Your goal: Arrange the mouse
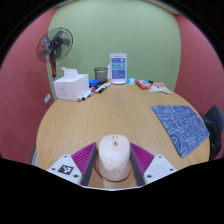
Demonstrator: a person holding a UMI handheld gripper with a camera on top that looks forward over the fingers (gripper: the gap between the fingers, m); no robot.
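We see the white mouse (113, 160) sitting between our jaws, whose pink pads (84, 157) press against both its sides, above the near edge of the round wooden tabletop (100, 118). Across it lie a blue patterned mat (181, 128), a white box (70, 86) and a blue-and-white carton (119, 68); none of their lettering is readable.

A round wooden table (90, 120) fills the middle of the frame. At its far edge, upper centre, sit a white box (70, 86), a dark cup (101, 74) and scattered pens (100, 88). A blue patterned mat (182, 127) lies at right.
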